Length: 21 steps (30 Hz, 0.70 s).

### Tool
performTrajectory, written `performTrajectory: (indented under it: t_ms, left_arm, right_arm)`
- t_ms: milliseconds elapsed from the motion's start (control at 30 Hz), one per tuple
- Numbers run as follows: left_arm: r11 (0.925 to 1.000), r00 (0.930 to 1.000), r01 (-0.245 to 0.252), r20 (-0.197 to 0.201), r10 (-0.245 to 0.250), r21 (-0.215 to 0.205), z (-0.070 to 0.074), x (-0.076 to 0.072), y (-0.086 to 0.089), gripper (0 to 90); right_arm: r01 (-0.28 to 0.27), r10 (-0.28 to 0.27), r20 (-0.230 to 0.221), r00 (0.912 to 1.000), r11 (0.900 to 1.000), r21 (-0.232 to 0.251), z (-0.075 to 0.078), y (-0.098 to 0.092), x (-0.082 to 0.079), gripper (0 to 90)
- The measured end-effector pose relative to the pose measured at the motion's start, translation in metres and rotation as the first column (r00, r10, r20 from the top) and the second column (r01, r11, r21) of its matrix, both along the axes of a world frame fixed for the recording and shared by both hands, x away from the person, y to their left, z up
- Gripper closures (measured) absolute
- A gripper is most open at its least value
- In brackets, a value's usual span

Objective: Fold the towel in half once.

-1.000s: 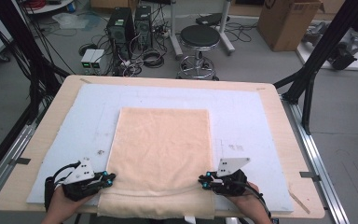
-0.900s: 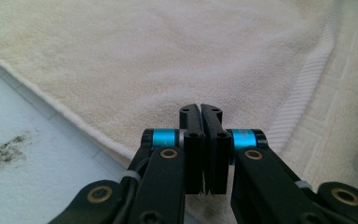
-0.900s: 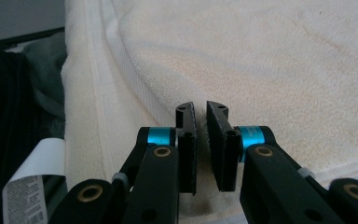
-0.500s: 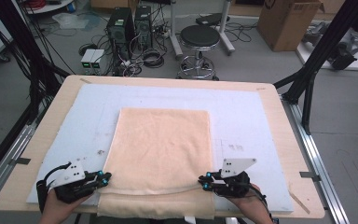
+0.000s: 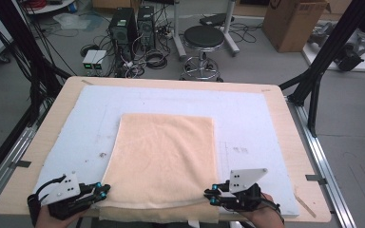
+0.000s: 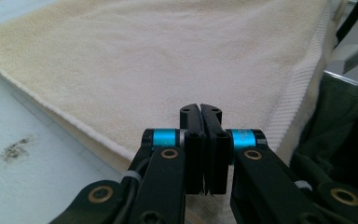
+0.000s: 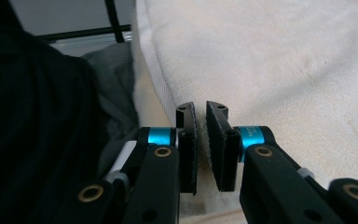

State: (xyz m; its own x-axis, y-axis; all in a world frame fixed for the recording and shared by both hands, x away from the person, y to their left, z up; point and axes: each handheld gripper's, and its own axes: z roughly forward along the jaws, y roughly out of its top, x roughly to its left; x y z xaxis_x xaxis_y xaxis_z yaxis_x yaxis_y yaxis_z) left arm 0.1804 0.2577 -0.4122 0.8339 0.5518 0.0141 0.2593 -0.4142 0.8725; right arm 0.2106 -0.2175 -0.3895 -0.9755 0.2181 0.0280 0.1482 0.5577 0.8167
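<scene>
**A:** Where does the towel lie?

**B:** Flat on the white mat that covers the table, its near edge hanging over the table's front. Both near corners are in the grippers' jaws.

**A:** How does the left gripper stand?

**B:** It pinches the near left corner. In the left gripper view its jaws are pressed together, no gap showing between the pads, with the cloth's edge caught at their tips. The towel spreads away beyond them, its ribbed hem running off to the right.

**A:** And the right gripper?

**B:** It grips the near right corner. In the right gripper view its pads stand a sliver apart, with a thin fold of towel clamped between them. The hem runs just to the left of the jaws, beside a dark sleeve.

**A:** Do the hands touch the towel?

**B:** No. Only the jaws meet it, each hand low at the front edge.
</scene>
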Motion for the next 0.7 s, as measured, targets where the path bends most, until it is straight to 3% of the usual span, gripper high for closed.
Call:
performTrajectory:
  t_ms: [267,333,367,467,567,700]
  left_arm:
    - [0.9989,0.999,0.04,-0.021,-0.04,0.025,-0.008,-0.018,-0.004,87.6]
    - [0.9982,0.9981,0.053,-0.031,-0.053,0.027,-0.01,-0.019,-0.005,84.3]
    - [0.9985,0.9983,0.05,-0.031,-0.049,0.024,-0.01,-0.019,-0.005,80.3]
    - [0.9993,0.9989,0.036,-0.03,-0.036,0.014,-0.009,-0.015,-0.004,73.9]
    - [0.9996,0.9991,0.024,-0.034,-0.024,0.013,-0.009,-0.008,-0.005,69.0]
    - [0.9985,0.9983,0.047,-0.036,-0.046,0.028,-0.013,-0.003,-0.013,61.9]
  right_arm:
    - [-0.08,0.08,-0.023,0.9965,0.996,-0.032,-0.005,0.002,-0.019,81.9]
    - [-0.104,0.103,-0.06,0.9929,0.994,-0.024,-0.01,0.003,-0.018,71.8]
    - [-0.114,0.112,-0.078,0.9906,0.993,-0.017,-0.012,0.003,-0.018,70.8]
    - [-0.114,0.113,-0.082,0.9902,0.993,-0.005,-0.014,0.004,-0.016,66.3]
    - [-0.089,0.087,-0.069,0.9938,0.996,-0.025,-0.015,0.004,-0.01,64.7]
    - [-0.075,0.073,-0.069,0.995,0.997,-0.033,-0.022,0.007,-0.002,62.1]
